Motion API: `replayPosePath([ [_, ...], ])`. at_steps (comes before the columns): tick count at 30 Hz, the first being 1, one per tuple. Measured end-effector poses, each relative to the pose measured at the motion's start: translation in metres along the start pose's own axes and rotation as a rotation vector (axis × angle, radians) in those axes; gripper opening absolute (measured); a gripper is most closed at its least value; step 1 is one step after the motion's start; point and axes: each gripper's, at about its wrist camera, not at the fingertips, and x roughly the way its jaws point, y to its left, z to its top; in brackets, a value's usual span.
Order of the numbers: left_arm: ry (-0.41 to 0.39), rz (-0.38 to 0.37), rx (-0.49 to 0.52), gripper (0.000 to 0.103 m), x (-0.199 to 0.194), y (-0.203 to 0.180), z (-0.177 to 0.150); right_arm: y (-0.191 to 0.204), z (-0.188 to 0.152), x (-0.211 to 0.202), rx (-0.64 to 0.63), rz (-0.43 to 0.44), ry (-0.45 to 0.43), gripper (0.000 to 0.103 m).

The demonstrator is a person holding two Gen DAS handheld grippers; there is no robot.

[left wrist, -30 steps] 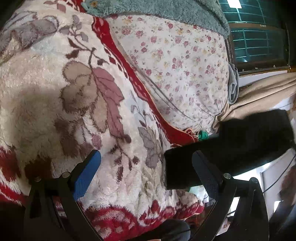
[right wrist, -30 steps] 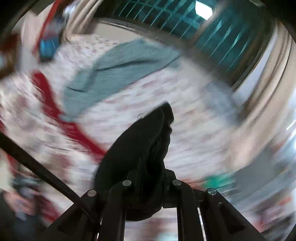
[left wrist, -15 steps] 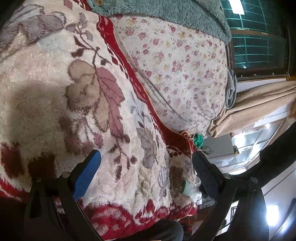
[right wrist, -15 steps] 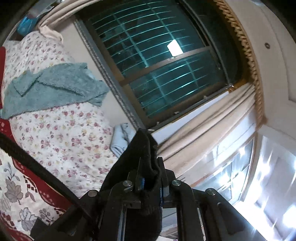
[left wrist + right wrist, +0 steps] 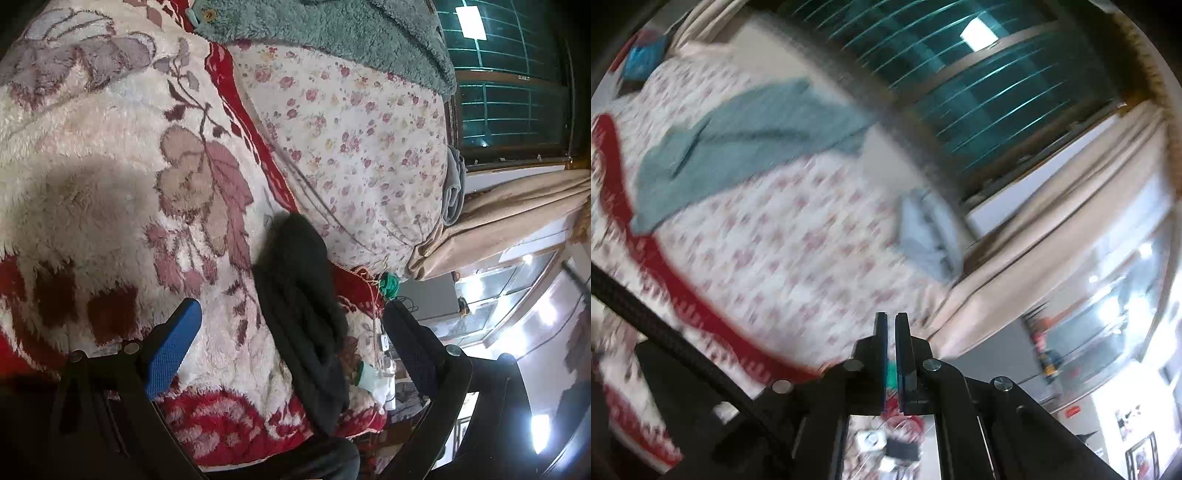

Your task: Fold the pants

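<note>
The pants (image 5: 303, 321) lie as a dark, rumpled strip on the blanket (image 5: 110, 206), which covers the bed. They run from the blanket's red border (image 5: 255, 140) down toward its near edge, and one end seems to hang over that edge. They look bunched rather than laid flat, so I judge the task barely begun: no neat fold shows, and spreading, smoothing and folding all seem to be left.

Taking the pants as the landmark and going left to right in the left wrist view: the left gripper (image 5: 291, 328) hovers just over them, with its fingers spread wide. The blue finger (image 5: 173, 347) stands to the left of the pants, above bare blanket, and the dark finger (image 5: 413, 343) stands to their right, past the blanket's edge. The pants lie between the two, but neither finger seems to press on the cloth, so this gripper holds nothing.

Beyond the pants sits a floral quilt (image 5: 362, 147) with a teal towel (image 5: 332, 26) on it.

The right gripper (image 5: 891, 332) appears only in its own blurred view, aimed at the quilt and window (image 5: 997, 74). Its fingers have just come together, with only a sliver of gap and no cloth between them. The pants do not show there.
</note>
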Motion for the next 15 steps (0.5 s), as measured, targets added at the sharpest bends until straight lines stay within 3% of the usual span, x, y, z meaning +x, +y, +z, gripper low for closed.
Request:
replayPosePath([
  [2, 0.002, -0.006, -0.011, 0.099, 0.001, 0.001, 0.001, 0.022, -0.022, 0.017, -0.018, 0.077, 0.037, 0.015],
  [4, 0.007, -0.009, -0.026, 0.099, 0.001, 0.003, 0.003, 0.049, -0.044, 0.037, -0.005, 0.158, 0.052, 0.057],
  [5, 0.011, -0.011, -0.034, 0.099, 0.002, 0.004, 0.004, 0.067, -0.058, 0.05, 0.007, 0.224, 0.063, 0.063],
  [7, 0.015, -0.017, -0.037, 0.099, 0.002, 0.005, 0.005, 0.099, -0.084, 0.08, 0.084, 0.379, 0.107, 0.066],
  [11, 0.027, -0.017, -0.038, 0.099, 0.002, 0.007, 0.005, 0.163, -0.179, 0.158, 0.588, 0.867, 0.279, 0.066],
  [13, 0.035, -0.017, -0.042, 0.099, 0.004, 0.008, 0.005, 0.195, -0.231, 0.189, 0.798, 0.962, 0.376, 0.065],
  [15, 0.044, -0.018, -0.045, 0.099, 0.005, 0.009, 0.004, 0.214, -0.29, 0.216, 1.045, 1.001, 0.459, 0.064],
])
